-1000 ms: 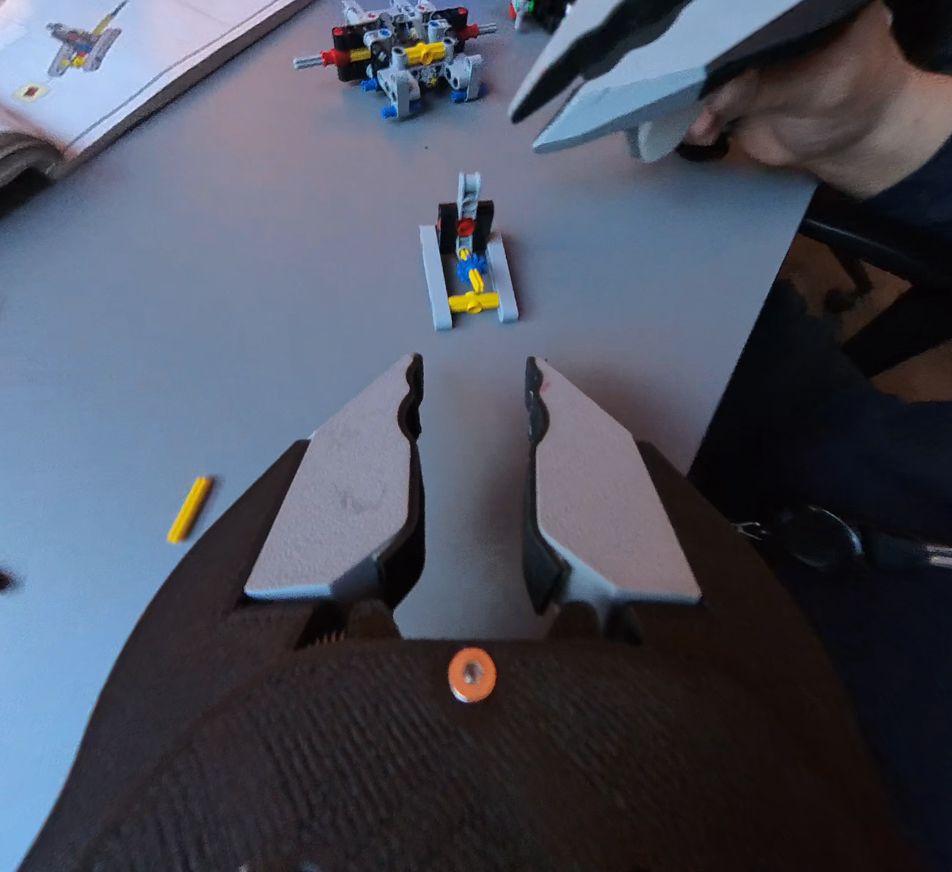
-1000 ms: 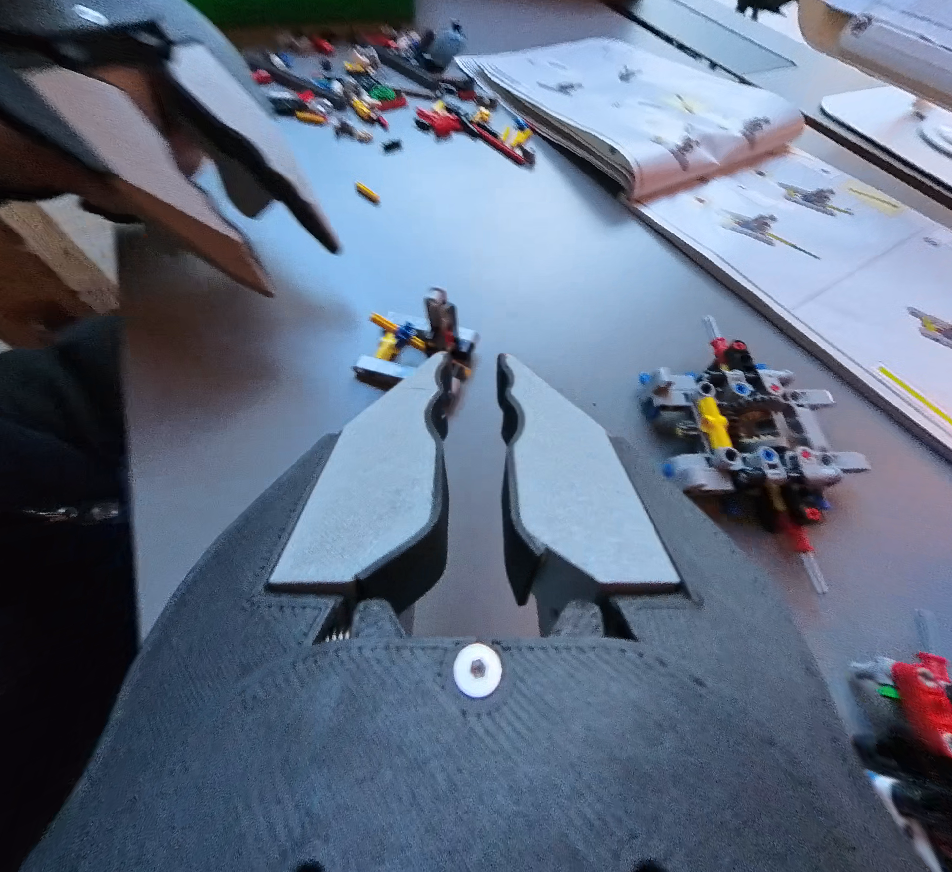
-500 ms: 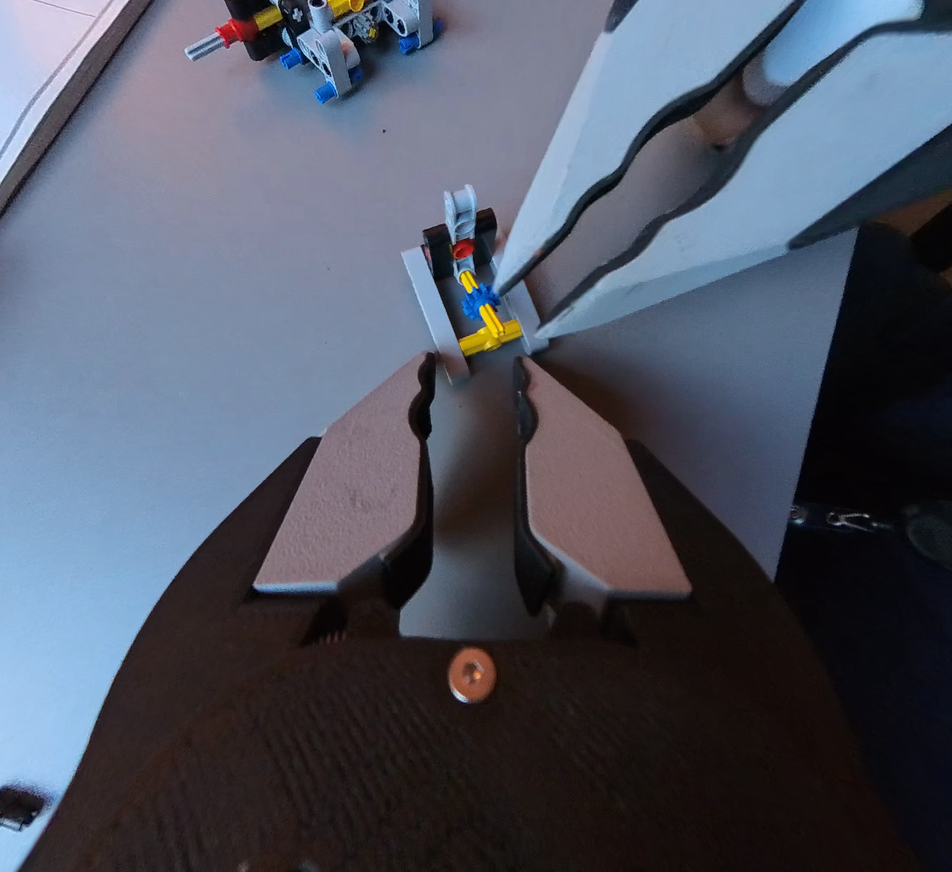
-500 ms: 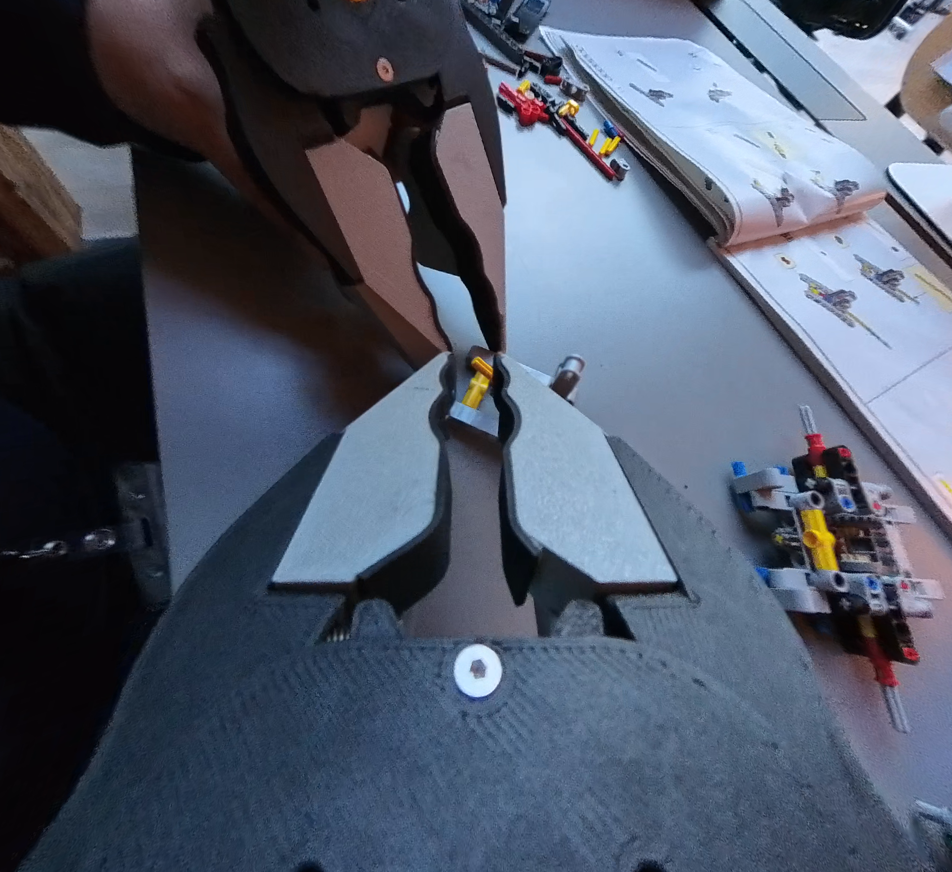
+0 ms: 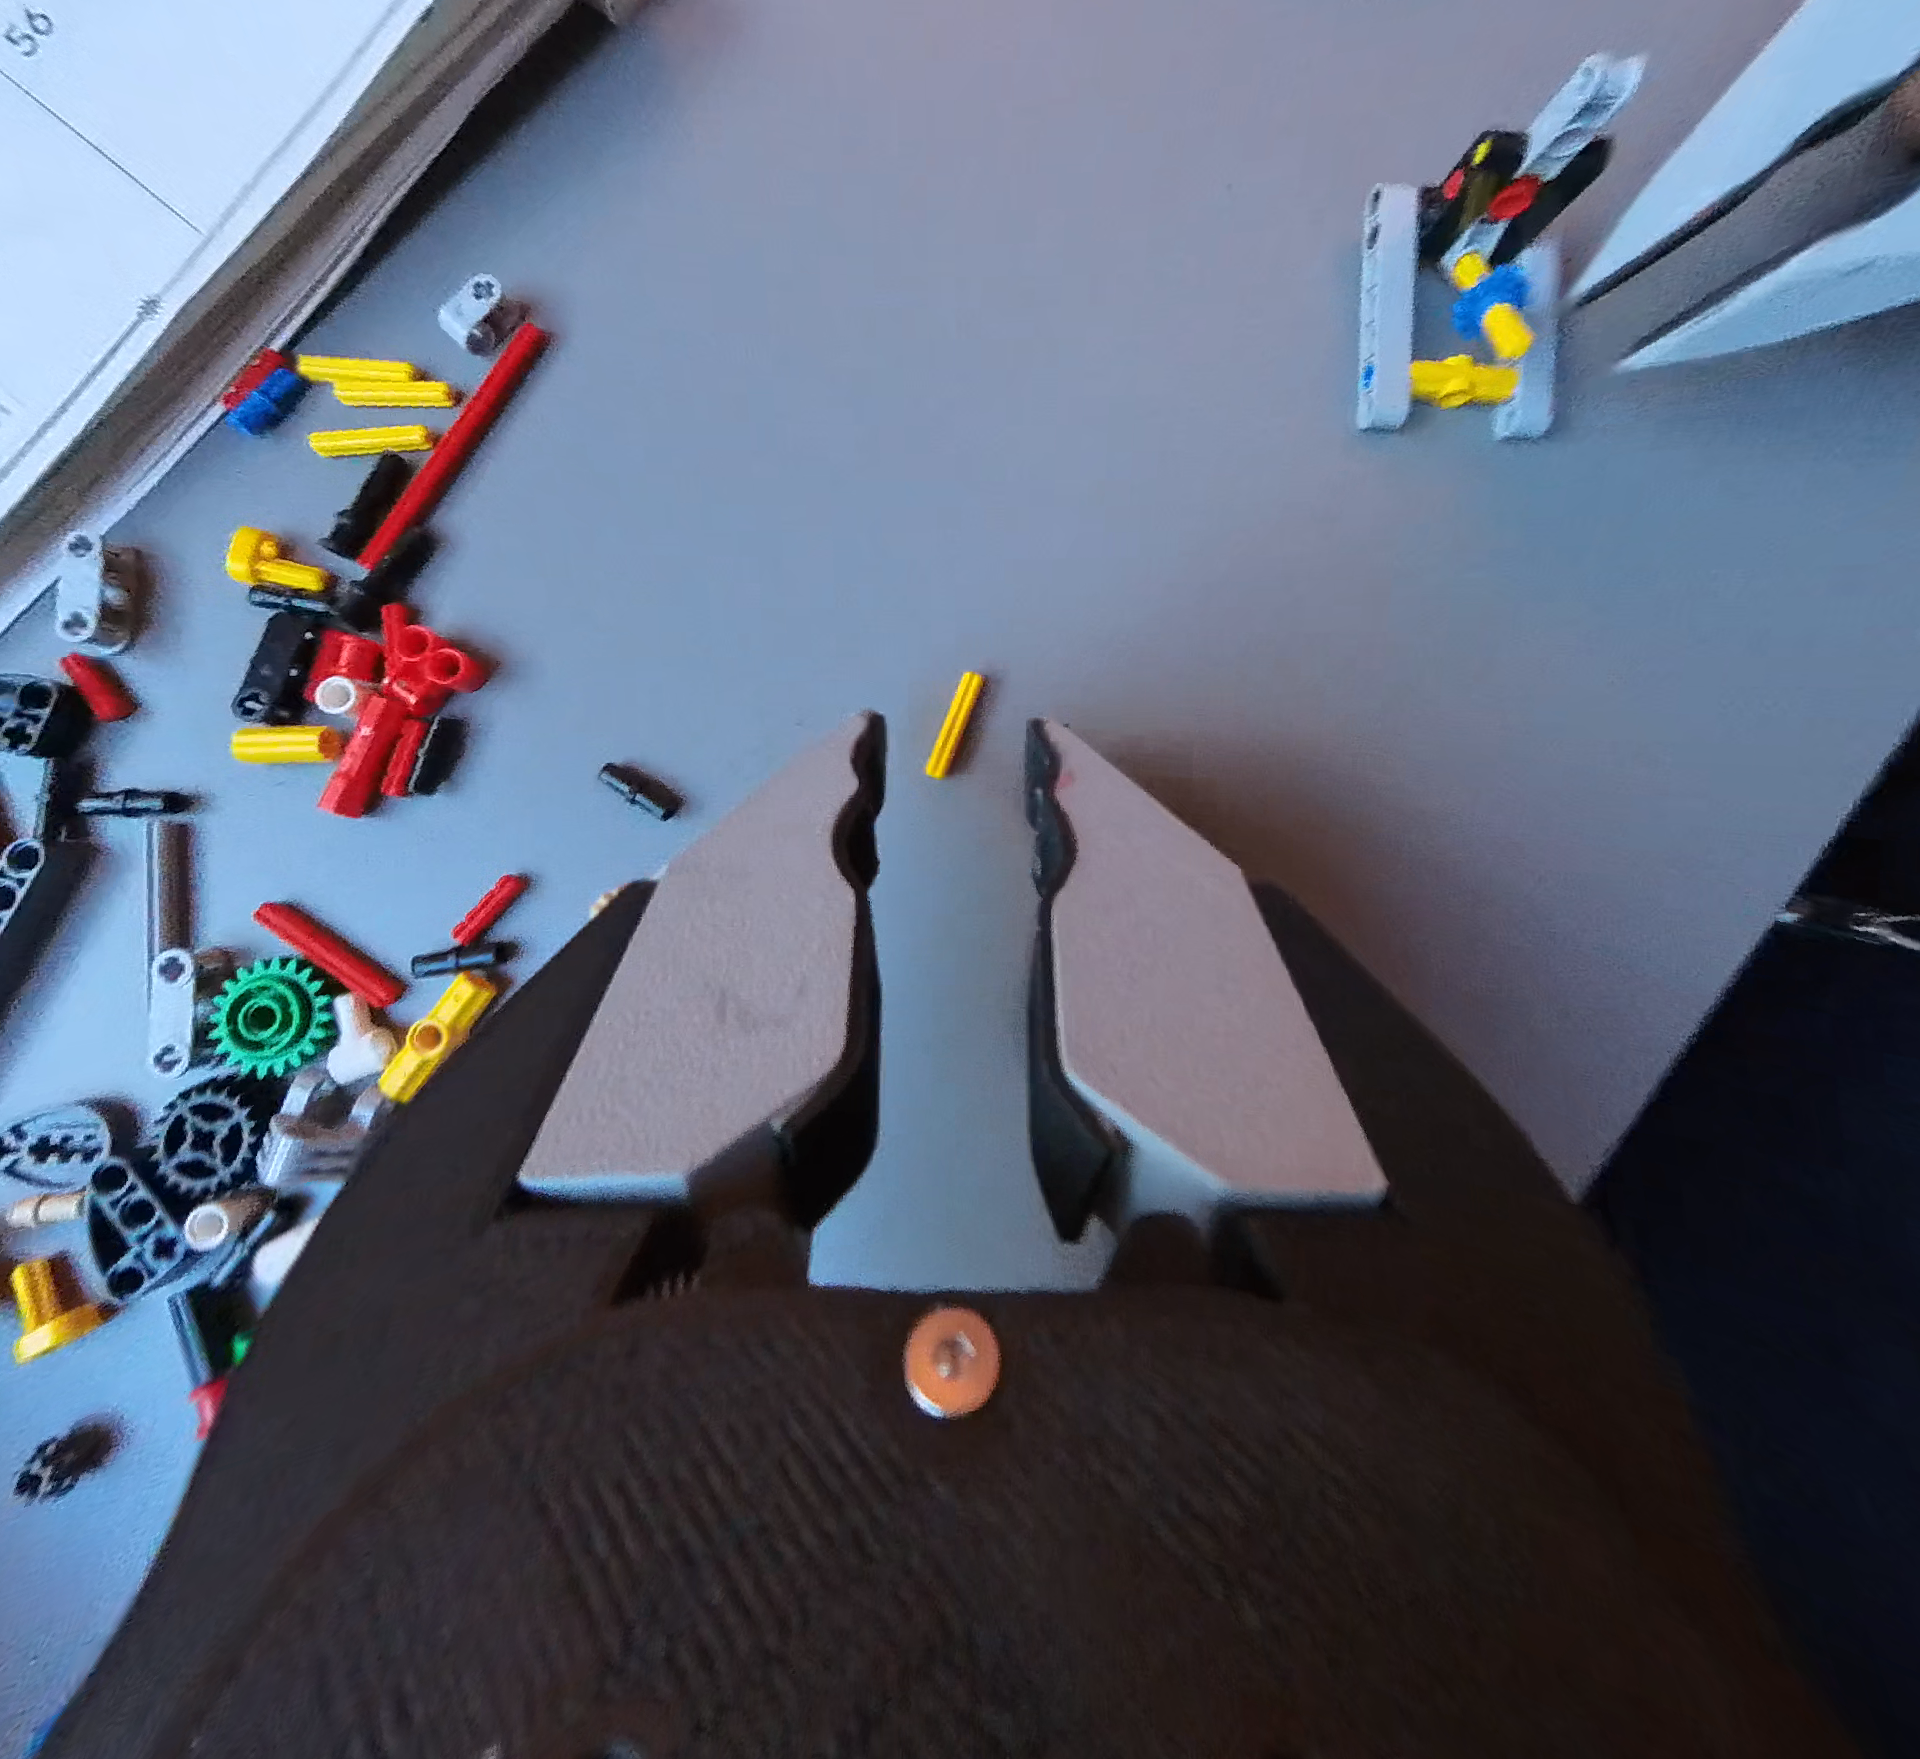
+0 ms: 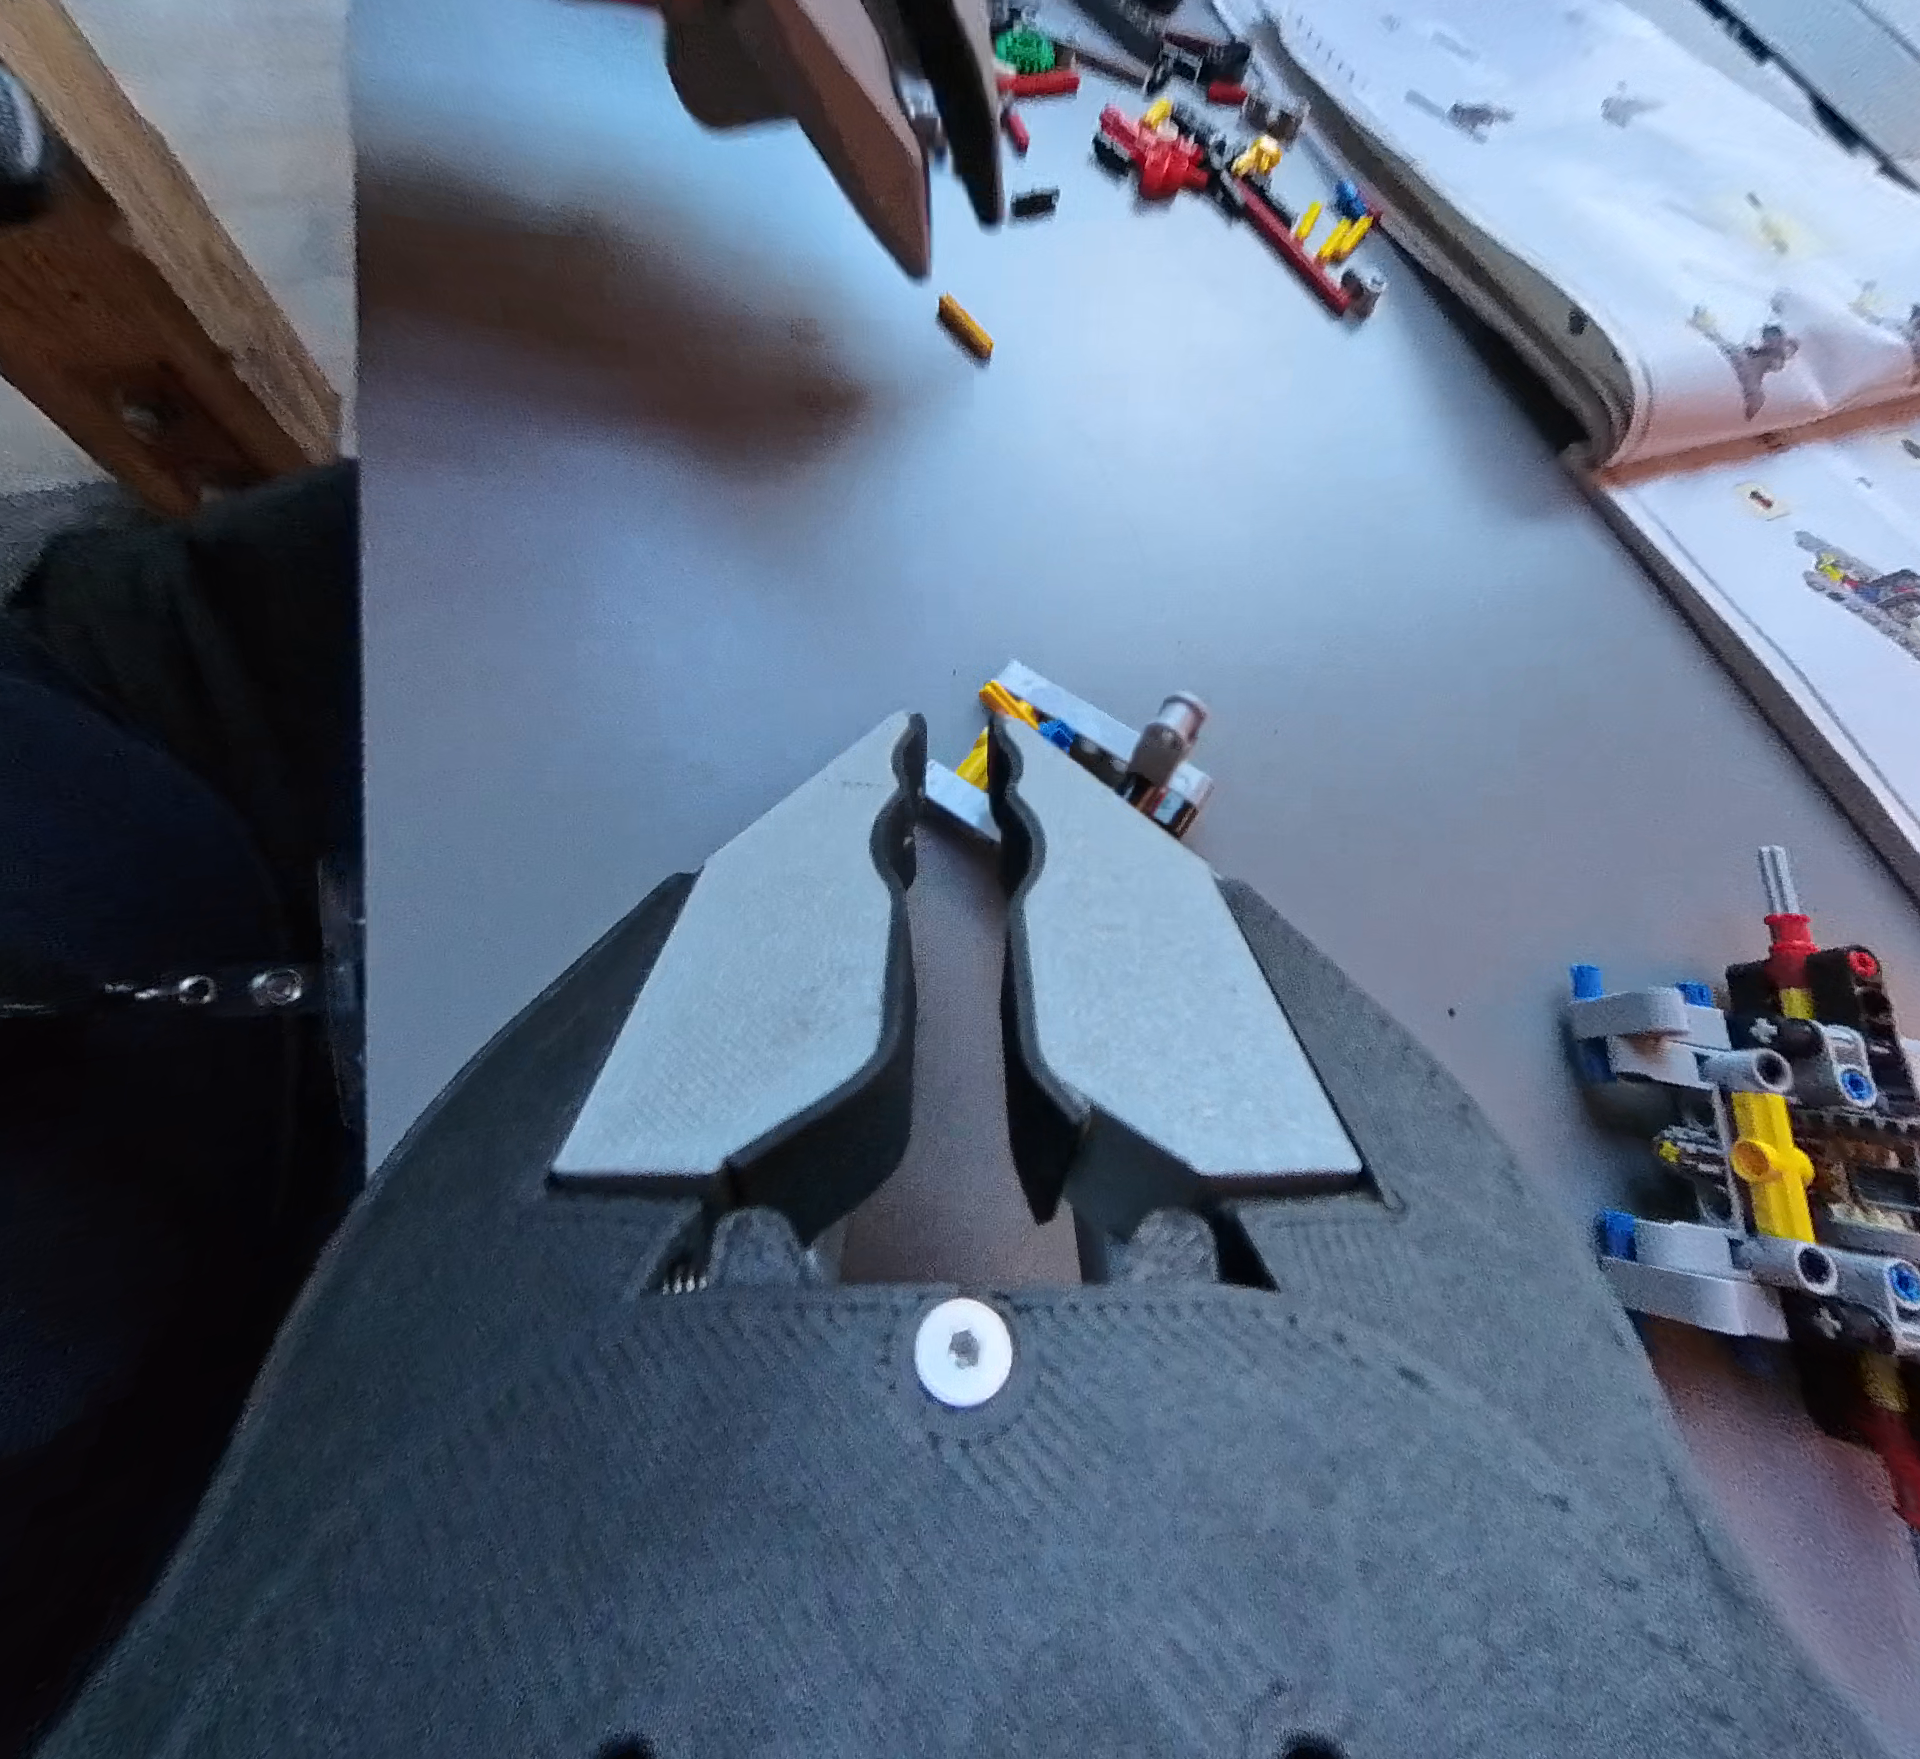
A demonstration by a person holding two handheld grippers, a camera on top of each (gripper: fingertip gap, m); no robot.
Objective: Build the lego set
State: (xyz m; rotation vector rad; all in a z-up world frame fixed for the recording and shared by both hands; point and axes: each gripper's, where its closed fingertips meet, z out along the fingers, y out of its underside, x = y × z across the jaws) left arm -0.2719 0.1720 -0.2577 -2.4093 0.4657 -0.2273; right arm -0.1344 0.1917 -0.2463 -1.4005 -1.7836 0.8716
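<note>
Change: the left gripper [image 5: 954,724], seen at the near end of the small grey-framed assembly [image 5: 1387,307] half a second earlier, is now found well apart from it. The assembly lies off at 1 o'clock in the left wrist view.
Right gripper, change: the right gripper [image 6: 954,743] is still kept at that assembly, which has stayed flat on the grey table [image 5: 935,255].
Left tool state: the left jaws are released and nothing is gripped. A short yellow axle [image 5: 961,712] lies on the table just ahead of the fingertips, in line with the gap, and is touched by neither pad.
Right tool state: the right jaws are drawn to a narrow gap. The end of the assembly's near grey beam [image 6: 961,805] is seen in that gap. Whether the pads press on it cannot be told.
Assembly: two grey beams are joined by yellow, blue, red and black parts.
Containers: no box, tray or bin is seen.
Loose parts: a loose parts pile [image 5: 364,649] is spread straight on the table, from 9 to 10 o'clock of the left gripper. It includes a green gear [image 5: 272,1018] and a black pin [image 5: 639,790].
Other things: an open booklet [image 5: 208,47] lies at 11 o'clock in the left view. A larger assembly [image 6: 1766,1159] is seen at 3 o'clock of the right gripper.
</note>
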